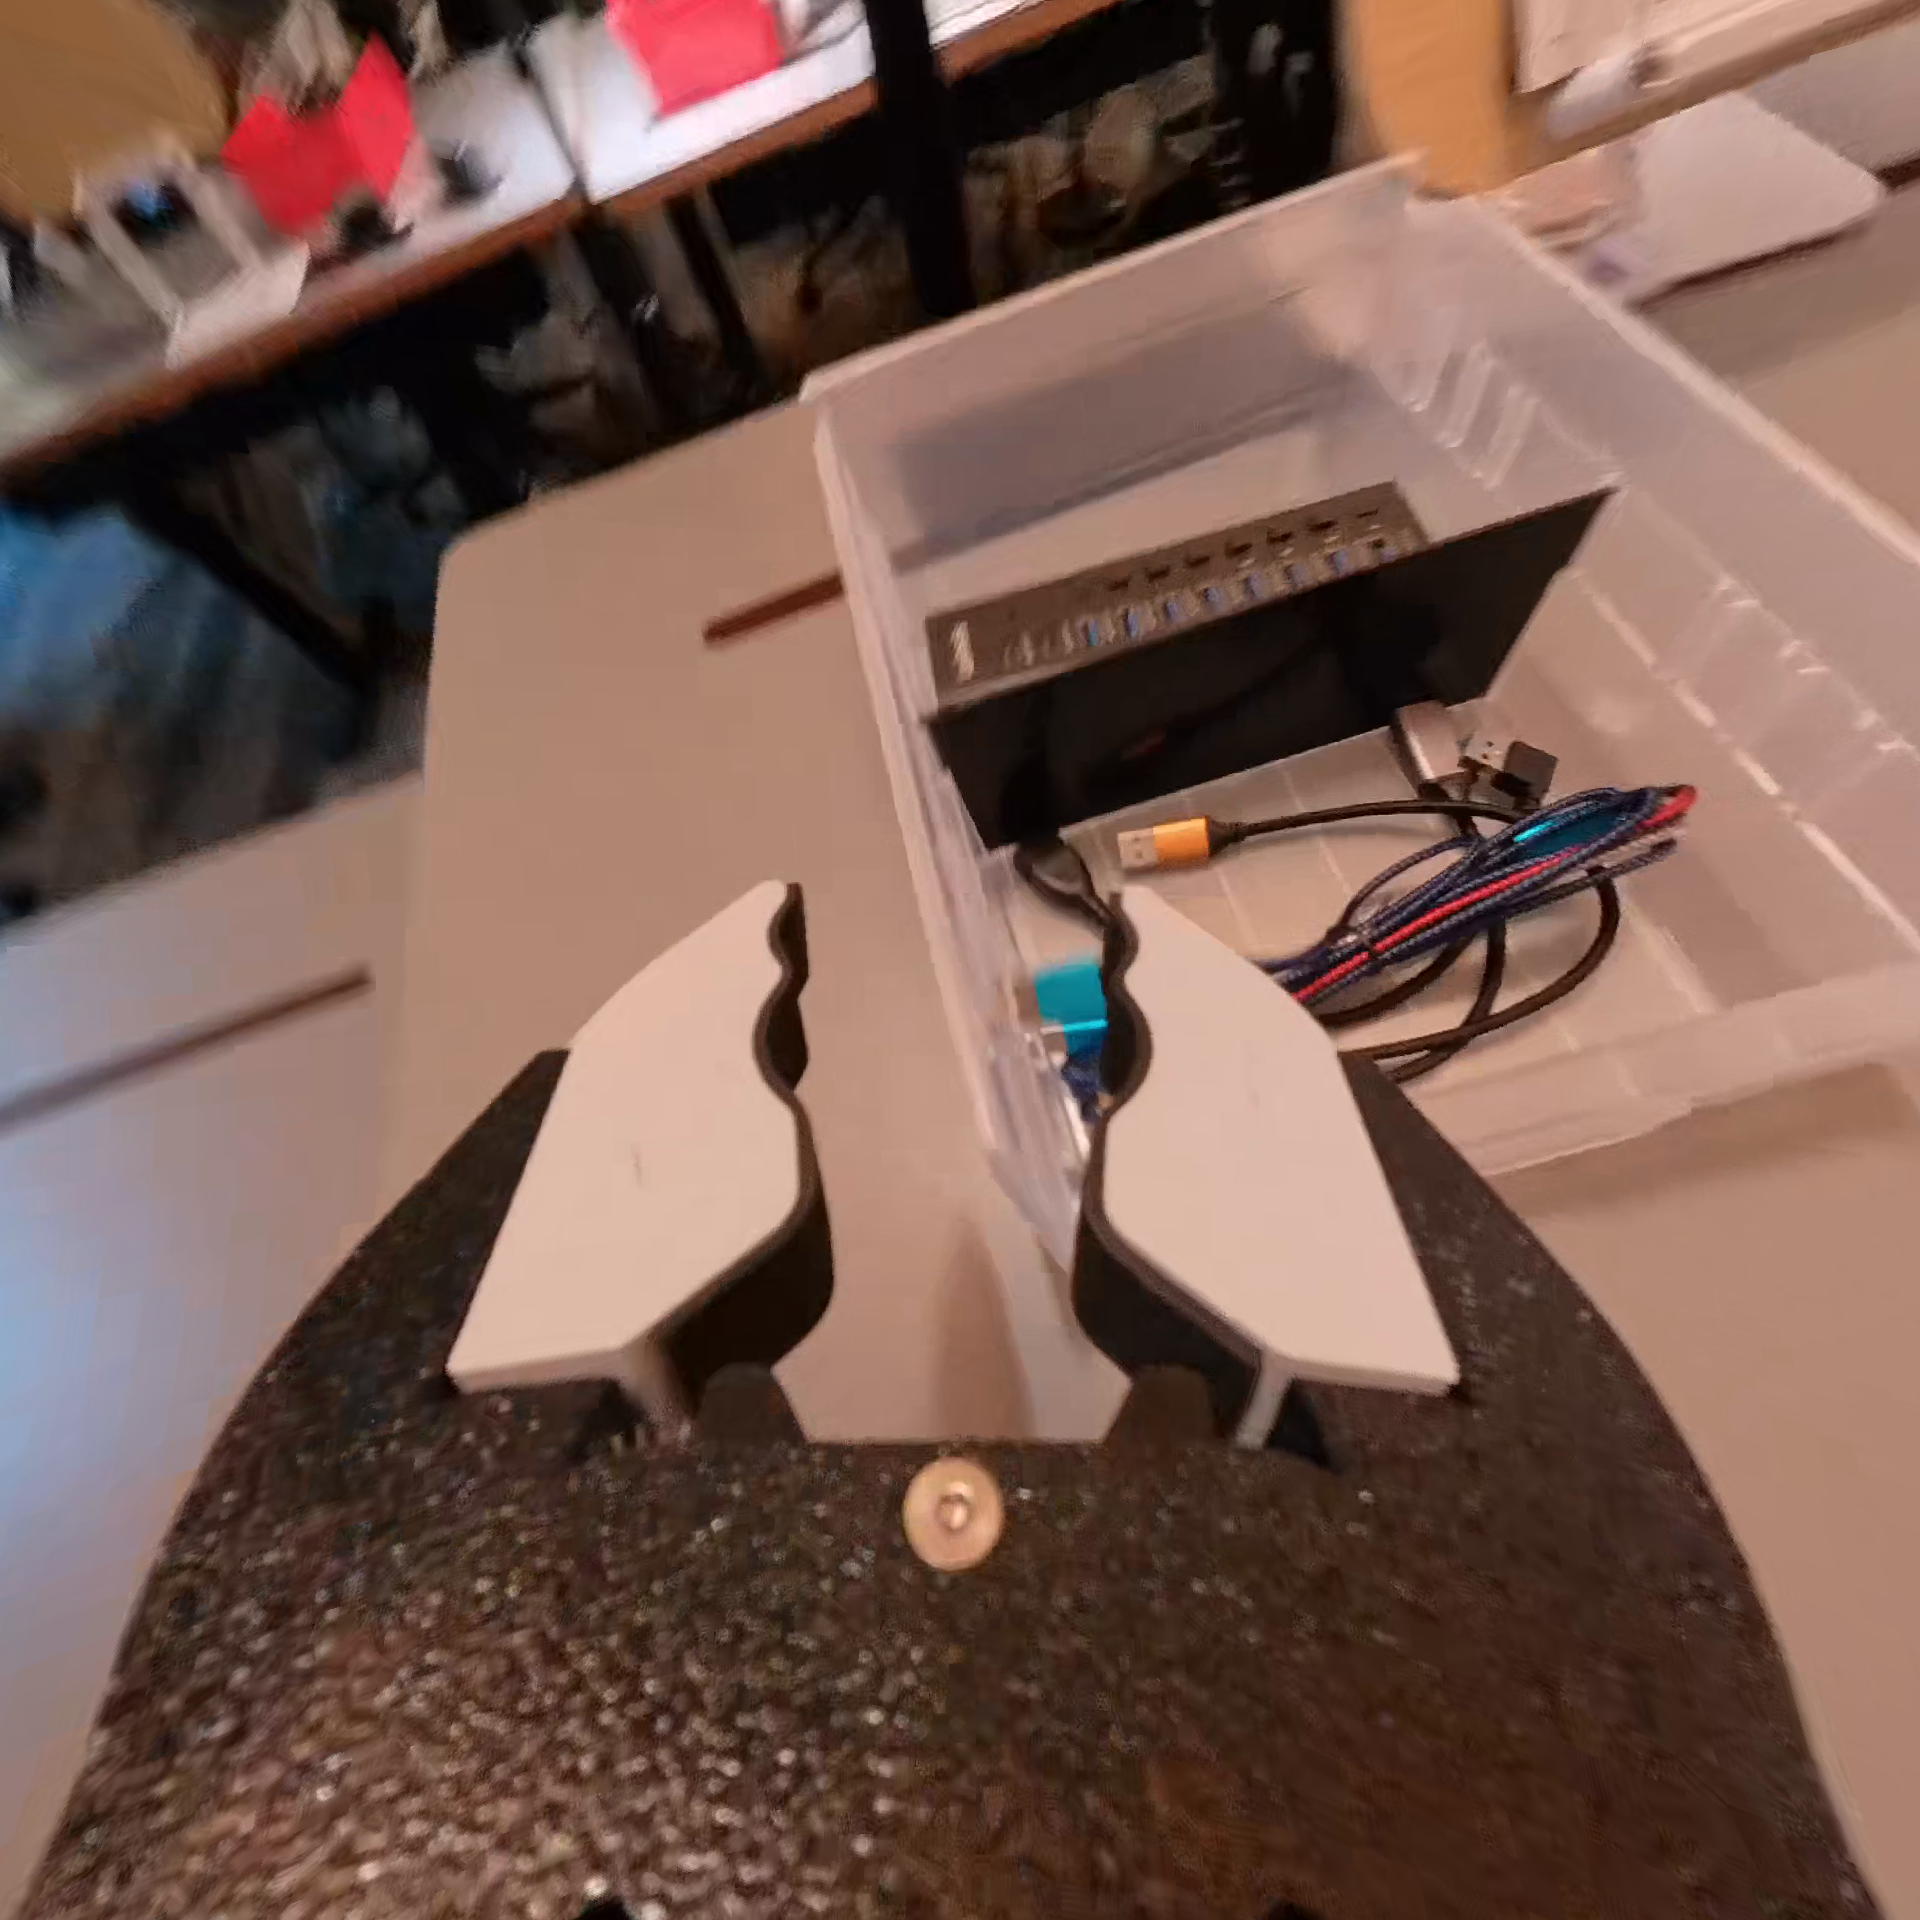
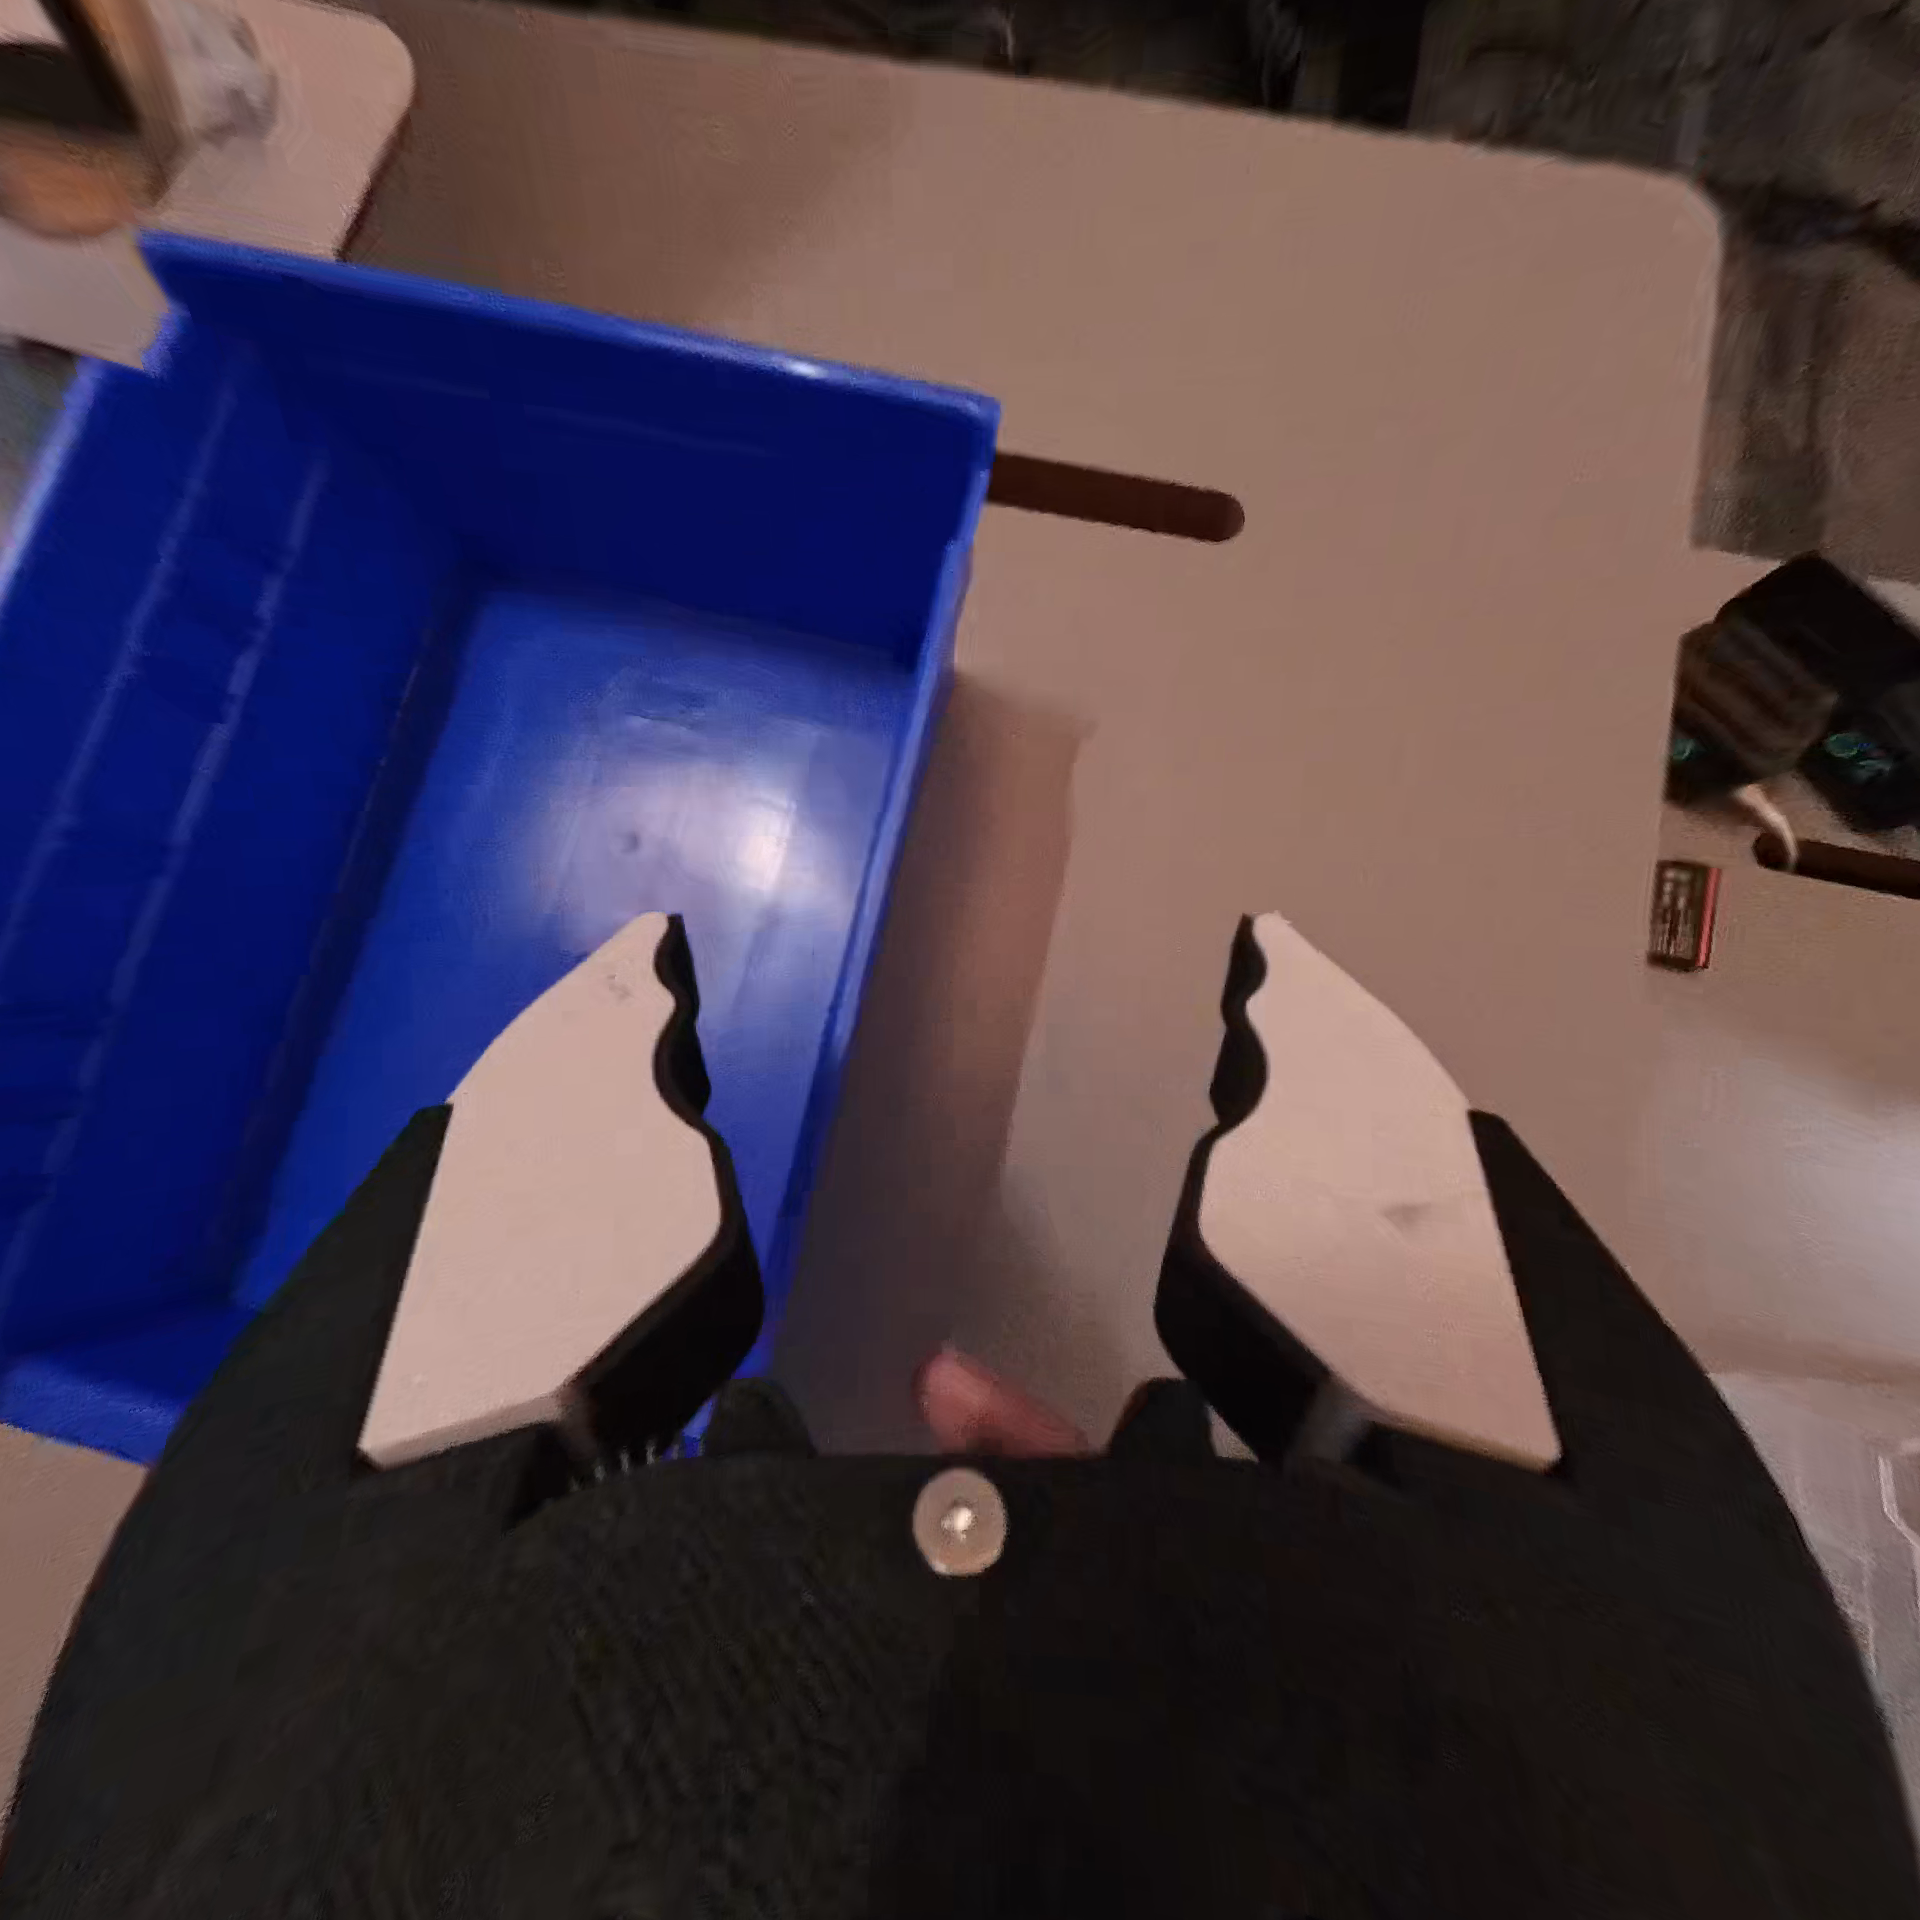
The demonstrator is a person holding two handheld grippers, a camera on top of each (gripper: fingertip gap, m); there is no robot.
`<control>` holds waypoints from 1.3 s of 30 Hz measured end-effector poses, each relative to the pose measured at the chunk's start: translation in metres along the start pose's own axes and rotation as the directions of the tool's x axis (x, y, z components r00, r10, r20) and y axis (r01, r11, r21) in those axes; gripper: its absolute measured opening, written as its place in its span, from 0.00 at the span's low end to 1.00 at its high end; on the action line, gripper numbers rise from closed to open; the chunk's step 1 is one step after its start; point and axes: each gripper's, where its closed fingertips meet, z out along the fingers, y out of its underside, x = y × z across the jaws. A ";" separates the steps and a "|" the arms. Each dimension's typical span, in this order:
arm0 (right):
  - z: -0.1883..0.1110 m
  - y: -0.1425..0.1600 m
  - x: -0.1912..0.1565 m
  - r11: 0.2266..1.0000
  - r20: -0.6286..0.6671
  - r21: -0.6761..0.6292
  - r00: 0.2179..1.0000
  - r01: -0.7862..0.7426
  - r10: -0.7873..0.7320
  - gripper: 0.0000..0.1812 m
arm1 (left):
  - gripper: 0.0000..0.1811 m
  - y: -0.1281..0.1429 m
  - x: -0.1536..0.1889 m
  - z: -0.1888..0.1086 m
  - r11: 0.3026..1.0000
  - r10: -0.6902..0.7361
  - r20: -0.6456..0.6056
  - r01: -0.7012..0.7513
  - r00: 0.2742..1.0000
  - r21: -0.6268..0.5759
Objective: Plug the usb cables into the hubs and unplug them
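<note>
Cables (image 1: 1455, 914) look limp and light; grip the orange plug (image 1: 1169, 844); left gripper (image 1: 956, 914) and right gripper (image 2: 956, 935) gape, empty.

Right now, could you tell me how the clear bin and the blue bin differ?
The clear bin is see-through; the blue bin is opaque. The clear bin holds a black USB hub and loose cables, while the part of the blue bin in view looks empty. The clear bin lies ahead of the left gripper, the blue bin under the right gripper. Both are open-topped plastic bins on pale tabletops.
</note>
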 end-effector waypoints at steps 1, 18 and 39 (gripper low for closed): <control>-0.012 -0.003 -0.010 0.999 0.006 0.050 1.000 0.018 -0.019 0.56 | 0.32 -0.012 -0.003 0.000 0.997 0.082 -0.019 -0.082 0.996 -0.002; -0.063 0.121 -0.373 0.926 0.624 0.172 0.690 0.336 -0.367 0.57 | 0.37 -0.037 0.022 0.149 0.370 0.638 -0.686 -0.920 0.351 -0.127; -0.055 0.125 -0.416 0.996 0.692 0.034 0.717 0.084 -0.084 0.51 | 0.32 0.006 0.039 0.188 0.240 0.604 -0.778 -0.970 0.172 -0.028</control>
